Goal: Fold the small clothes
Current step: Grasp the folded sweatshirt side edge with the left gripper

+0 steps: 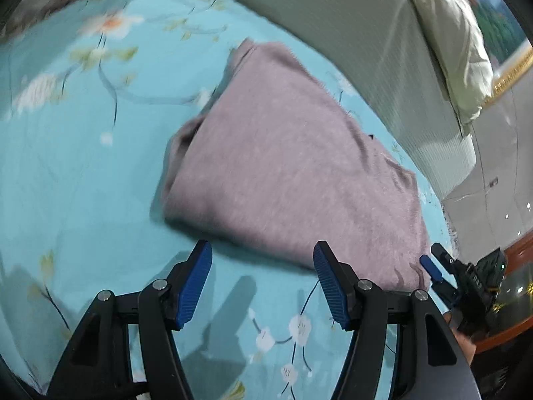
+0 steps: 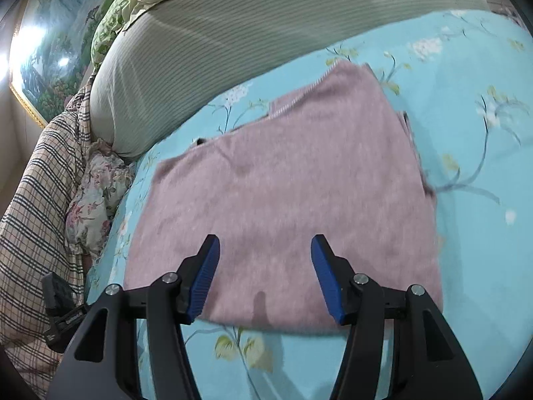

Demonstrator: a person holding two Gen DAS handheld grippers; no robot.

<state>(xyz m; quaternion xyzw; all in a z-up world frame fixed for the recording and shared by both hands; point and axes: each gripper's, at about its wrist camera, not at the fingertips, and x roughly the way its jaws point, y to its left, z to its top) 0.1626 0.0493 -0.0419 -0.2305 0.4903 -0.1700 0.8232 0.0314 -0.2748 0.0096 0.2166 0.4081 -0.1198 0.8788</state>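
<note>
A mauve pink knit garment lies folded into a rough rectangle on the turquoise floral bedsheet. My left gripper is open and empty, hovering just short of the garment's near edge. The right gripper's blue fingertip shows at the garment's right corner in this view. In the right wrist view the garment fills the middle of the sheet. My right gripper is open and empty, above the garment's near edge.
A grey-green striped bolster runs along the far side of the bed. A pale pillow lies beyond it. Plaid and floral bedding is bunched at the left. A framed landscape picture hangs on the wall.
</note>
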